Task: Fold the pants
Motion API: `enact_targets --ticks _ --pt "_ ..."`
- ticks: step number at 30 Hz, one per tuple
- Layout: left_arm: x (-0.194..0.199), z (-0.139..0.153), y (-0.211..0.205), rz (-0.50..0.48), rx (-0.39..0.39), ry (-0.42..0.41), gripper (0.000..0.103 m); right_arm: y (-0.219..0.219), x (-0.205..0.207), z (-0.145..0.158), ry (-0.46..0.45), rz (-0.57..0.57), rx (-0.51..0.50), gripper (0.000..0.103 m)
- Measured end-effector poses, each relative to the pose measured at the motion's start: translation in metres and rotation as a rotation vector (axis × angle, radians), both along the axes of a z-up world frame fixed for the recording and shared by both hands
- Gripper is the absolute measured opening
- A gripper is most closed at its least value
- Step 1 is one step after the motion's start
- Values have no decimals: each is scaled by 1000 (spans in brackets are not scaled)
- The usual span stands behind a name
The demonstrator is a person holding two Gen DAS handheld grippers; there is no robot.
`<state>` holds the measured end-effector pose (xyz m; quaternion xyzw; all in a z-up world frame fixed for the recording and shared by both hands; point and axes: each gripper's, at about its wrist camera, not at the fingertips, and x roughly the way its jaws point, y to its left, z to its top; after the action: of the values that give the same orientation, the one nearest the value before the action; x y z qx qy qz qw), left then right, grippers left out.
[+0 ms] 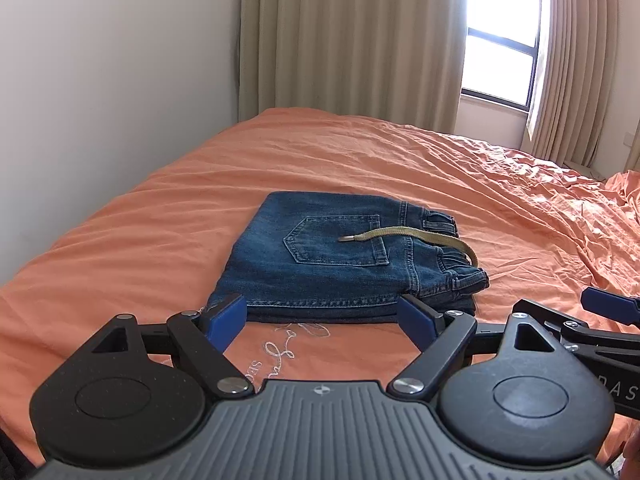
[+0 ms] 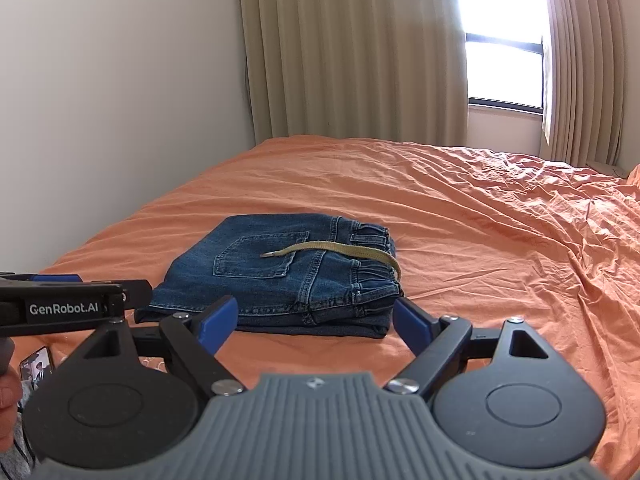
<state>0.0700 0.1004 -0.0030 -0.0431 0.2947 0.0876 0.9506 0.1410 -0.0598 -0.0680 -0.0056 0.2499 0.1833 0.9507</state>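
While both hand-held grippers, left (image 1: 322, 316) and right (image 2: 312, 320), hover wide open and empty, the folded pants (image 1: 340, 260) lie just ahead on the bed (image 1: 160, 220), nearer the left.

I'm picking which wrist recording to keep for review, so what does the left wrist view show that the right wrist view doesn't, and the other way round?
Only the left wrist view shows white embroidered lettering on the bedsheet just in front of the left claw, plus the right claw's blue fingertip at the right edge.

Only the right wrist view shows a phone at lower left, the GenRobot.AI label on the left claw's side, and the right claw itself.

Both show the folded jeans lying flat, the tan drawstring across the back pocket, the orange bedsheet, curtains and window. Both claws are open and empty.
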Motion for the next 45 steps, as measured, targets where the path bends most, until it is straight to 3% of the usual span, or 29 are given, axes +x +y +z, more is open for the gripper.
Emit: enact_targets --ticks 45 --pt "-1 12 -18 -16 61 -11 99 -12 -12 13 -28 -10 35 81"
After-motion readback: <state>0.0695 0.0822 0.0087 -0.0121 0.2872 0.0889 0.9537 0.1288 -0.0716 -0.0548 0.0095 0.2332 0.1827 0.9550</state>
